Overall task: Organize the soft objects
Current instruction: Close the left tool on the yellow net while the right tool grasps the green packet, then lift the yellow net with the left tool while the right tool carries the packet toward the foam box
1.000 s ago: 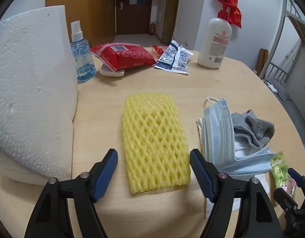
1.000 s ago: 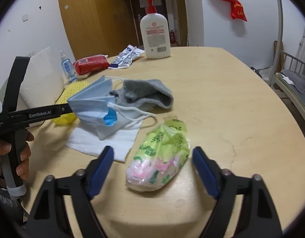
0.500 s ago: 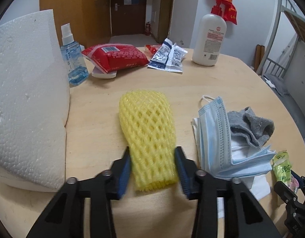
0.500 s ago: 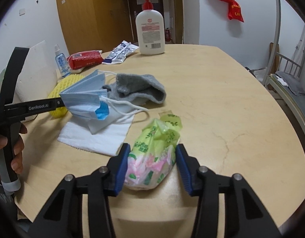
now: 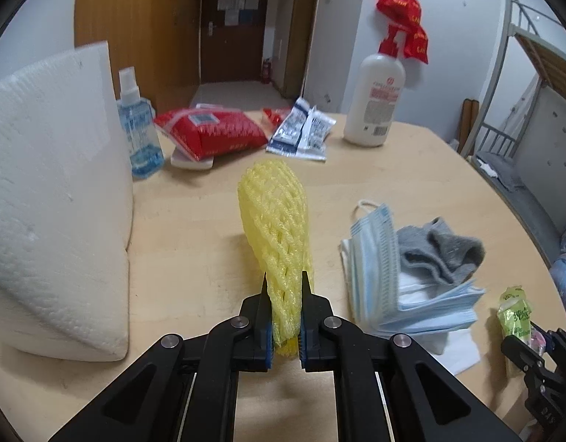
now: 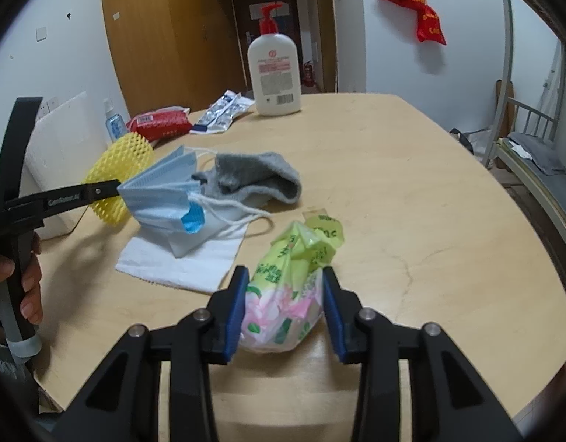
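Two wrist fisheyes looked forward and down, close over the table [image 5: 412, 169].
Both shared the face masks [image 5: 378, 258] and grey sock [image 6: 257, 176].

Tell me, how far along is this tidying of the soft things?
Barely started: nothing looks sorted yet. In hand: the left claw, its jaws just closing, pinches the yellow net, whose far end looks raised off the table; the right claw, also just closing, squeezes the green pack. Left: the masks, grey sock and white cloth lie in a loose heap.
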`<state>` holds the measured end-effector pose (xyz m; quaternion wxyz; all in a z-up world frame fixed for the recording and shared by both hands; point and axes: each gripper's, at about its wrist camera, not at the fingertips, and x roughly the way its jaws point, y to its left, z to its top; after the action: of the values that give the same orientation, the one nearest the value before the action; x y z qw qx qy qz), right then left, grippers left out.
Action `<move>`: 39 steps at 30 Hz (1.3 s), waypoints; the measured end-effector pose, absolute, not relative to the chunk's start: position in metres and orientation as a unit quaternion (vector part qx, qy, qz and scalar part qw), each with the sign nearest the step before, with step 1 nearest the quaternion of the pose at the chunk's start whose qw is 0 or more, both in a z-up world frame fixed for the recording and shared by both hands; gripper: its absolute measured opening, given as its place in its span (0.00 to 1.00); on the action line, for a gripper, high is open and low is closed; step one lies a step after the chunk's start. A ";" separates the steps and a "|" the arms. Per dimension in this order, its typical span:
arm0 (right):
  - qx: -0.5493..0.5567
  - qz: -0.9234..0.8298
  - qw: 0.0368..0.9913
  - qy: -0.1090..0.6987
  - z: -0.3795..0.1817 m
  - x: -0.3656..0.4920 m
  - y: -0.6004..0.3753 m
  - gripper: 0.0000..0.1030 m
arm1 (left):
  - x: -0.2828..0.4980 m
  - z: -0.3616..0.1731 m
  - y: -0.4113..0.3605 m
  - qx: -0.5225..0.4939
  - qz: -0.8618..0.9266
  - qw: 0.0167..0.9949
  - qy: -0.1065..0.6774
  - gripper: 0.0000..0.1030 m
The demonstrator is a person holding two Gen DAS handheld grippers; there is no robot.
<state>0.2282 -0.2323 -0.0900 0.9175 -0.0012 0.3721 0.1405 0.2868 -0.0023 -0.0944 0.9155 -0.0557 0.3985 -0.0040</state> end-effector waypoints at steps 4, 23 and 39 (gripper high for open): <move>0.001 0.135 0.920 0.367 -0.085 0.226 -0.234 0.42 | 0.277 -0.081 -0.005 -0.050 -0.009 0.925 0.377 0.10; 0.003 0.133 0.949 0.286 -0.028 0.168 -0.243 0.42 | 0.190 -0.006 -0.017 -0.025 -0.025 0.960 0.276 0.10; -0.004 0.154 0.968 0.197 0.017 0.106 -0.233 0.42 | 0.089 0.046 -0.015 -0.010 -0.023 0.983 0.180 0.10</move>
<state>0.1062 -0.2326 0.0167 0.9683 -0.0038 0.1965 0.1541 0.0893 -0.0151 0.0461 0.9833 -0.0100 0.1800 -0.0228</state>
